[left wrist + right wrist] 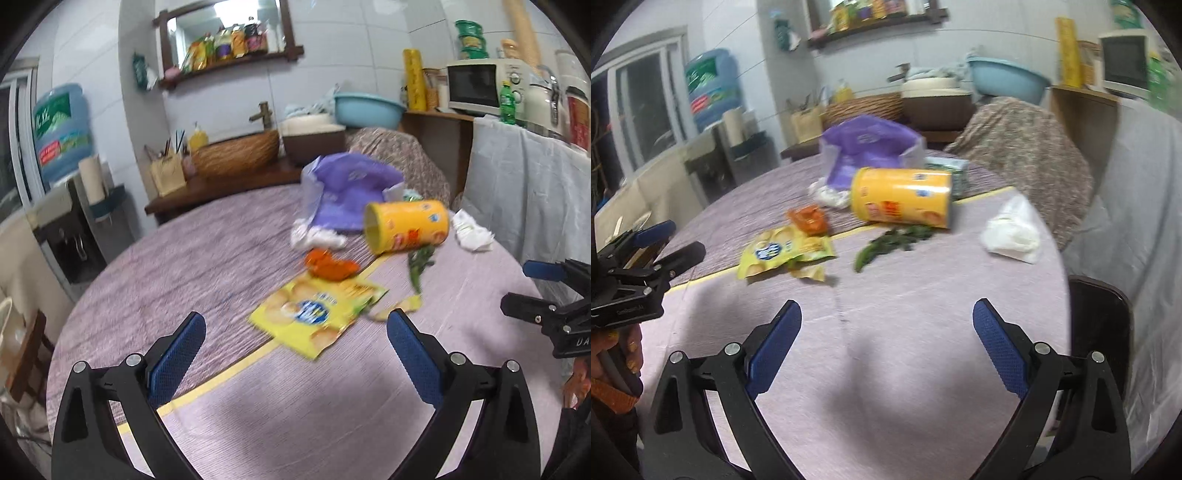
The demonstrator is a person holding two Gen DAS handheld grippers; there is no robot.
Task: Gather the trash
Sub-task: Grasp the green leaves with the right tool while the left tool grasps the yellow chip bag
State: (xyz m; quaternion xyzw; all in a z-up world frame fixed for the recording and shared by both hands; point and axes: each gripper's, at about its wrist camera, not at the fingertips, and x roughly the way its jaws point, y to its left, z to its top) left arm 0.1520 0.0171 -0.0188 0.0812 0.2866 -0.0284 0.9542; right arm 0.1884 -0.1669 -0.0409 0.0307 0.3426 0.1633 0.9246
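Both grippers hung above the near part of a round table (184, 258) under a mauve cloth, and neither touched anything. The left gripper (295, 328) had its blue-padded fingers (177, 354) spread wide with nothing between them; the right gripper (886, 321) was likewise spread wide and held nothing, its shadow lying on the cloth below it. Each showed at the edge of the other's view, the right one at the right margin of the left view (546, 291), the left one at the left margin of the right view (653, 243). The trash lay in a loose cluster across the far middle of the table. Nearest was a flat yellow wrapper (314, 314), with a torn scrap (809, 272) just beside it. An orange wrapper (330, 266) lay just behind it. A yellow can (406, 227) lay on its side farther back, its open mouth turned left. A green sprig (419, 264) lay against the can's near side. A white wad (317, 236) sat left of the can, in front of an open purple bag (347, 188). A second crumpled tissue (472, 232) lay apart at the right edge. In the right view a green-white pack (951, 171) showed behind the can. Both views were blurred, so the print on the wrappers could not be read.
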